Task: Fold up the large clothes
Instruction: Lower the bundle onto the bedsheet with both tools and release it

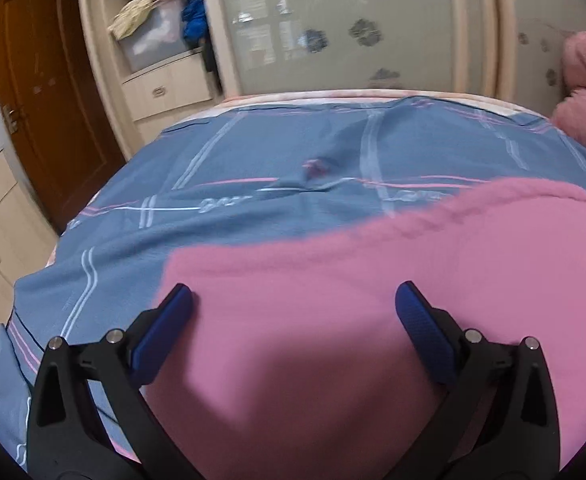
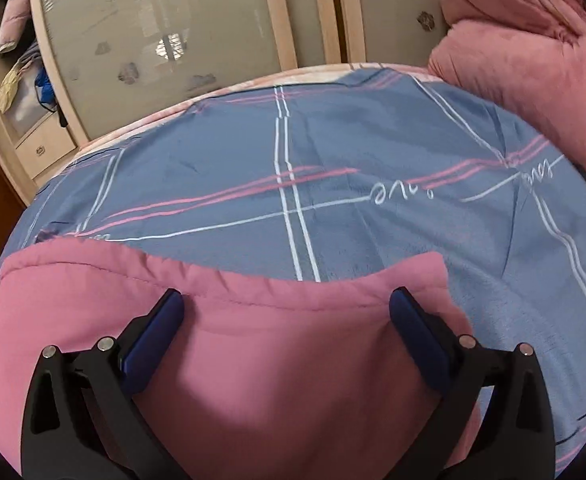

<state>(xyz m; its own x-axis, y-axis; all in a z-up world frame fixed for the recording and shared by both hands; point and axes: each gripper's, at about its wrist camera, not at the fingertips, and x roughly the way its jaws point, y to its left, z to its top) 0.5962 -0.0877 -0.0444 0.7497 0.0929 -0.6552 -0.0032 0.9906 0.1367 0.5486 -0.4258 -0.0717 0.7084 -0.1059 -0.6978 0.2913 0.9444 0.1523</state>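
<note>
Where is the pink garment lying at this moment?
In both wrist views, the pink garment lies on the blue plaid bedsheet, directly under the open left gripper and right gripper.

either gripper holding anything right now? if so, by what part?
Nothing held. The left gripper and right gripper both stand wide open above the pink garment spread on the blue bedsheet; no fabric is pinched.

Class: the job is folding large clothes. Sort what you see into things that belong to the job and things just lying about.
Belongs to the job:
pink garment
left gripper
right gripper
bed sheet, the work surface

Just lying about:
pink blanket
wardrobe
shelf clutter
door
</note>
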